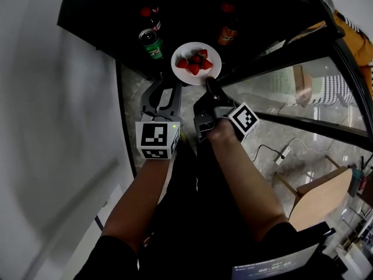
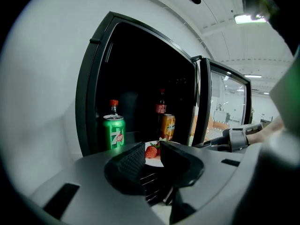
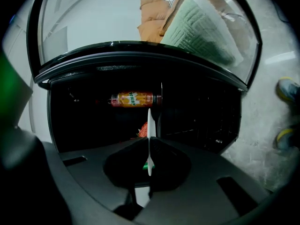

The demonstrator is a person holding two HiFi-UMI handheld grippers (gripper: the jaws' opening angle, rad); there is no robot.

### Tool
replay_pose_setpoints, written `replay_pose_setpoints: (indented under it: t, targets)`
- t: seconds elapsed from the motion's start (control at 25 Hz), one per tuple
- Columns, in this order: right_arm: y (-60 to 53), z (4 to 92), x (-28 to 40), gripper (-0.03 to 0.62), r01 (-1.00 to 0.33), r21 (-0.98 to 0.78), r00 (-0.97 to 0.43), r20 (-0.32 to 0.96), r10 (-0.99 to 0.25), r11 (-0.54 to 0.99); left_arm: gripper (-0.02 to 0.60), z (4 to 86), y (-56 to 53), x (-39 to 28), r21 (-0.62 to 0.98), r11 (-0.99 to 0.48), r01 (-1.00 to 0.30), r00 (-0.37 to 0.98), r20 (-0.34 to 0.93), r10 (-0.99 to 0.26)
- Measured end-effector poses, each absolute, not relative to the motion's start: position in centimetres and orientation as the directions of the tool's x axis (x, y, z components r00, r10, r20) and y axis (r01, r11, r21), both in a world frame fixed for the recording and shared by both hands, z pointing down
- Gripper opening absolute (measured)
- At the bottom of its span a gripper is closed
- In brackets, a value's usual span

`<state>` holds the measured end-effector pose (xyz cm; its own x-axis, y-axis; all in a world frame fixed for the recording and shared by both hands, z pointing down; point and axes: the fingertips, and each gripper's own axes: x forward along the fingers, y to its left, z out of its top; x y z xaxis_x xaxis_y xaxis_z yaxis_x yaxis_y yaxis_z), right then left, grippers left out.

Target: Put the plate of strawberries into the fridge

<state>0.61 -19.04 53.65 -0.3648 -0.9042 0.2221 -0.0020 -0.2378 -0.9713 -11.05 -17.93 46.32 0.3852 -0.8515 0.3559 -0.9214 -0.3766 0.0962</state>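
The black fridge (image 1: 105,16) stands open, its glass door (image 1: 303,92) swung to its right. At the fridge's front edge the right gripper (image 1: 208,83) clamps the rim of the white plate (image 1: 182,56). Beside it the left gripper (image 1: 165,92) has its jaws apart, empty. Inside the fridge stand a red-labelled bottle (image 2: 161,108), a green "7up" can (image 2: 113,132) and an orange can (image 2: 168,127) with unreadable print. Strawberries (image 1: 195,62) are piled on the plate.

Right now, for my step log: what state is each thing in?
Fridge door, open.
Plate, level, gripped at its rim.
Strawberries, piled on the plate.
Right gripper, shut on the plate.
Left gripper, open, empty.
Green can, upright.
Orange can, upright.
Red-capped bottle, upright.
Dark bottle, upright.
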Motion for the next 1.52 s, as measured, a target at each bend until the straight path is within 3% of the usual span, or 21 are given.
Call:
replay_pose_setpoints:
  t: [1.52]
  targets:
    - [-23.1,56.4,-0.2,0.015,-0.037,-0.967,-0.355,0.25,-0.901,-0.254,0.1,49.1,-19.7,-11.5,0.107,-0.327,-0.939,0.343,0.387,-0.856]
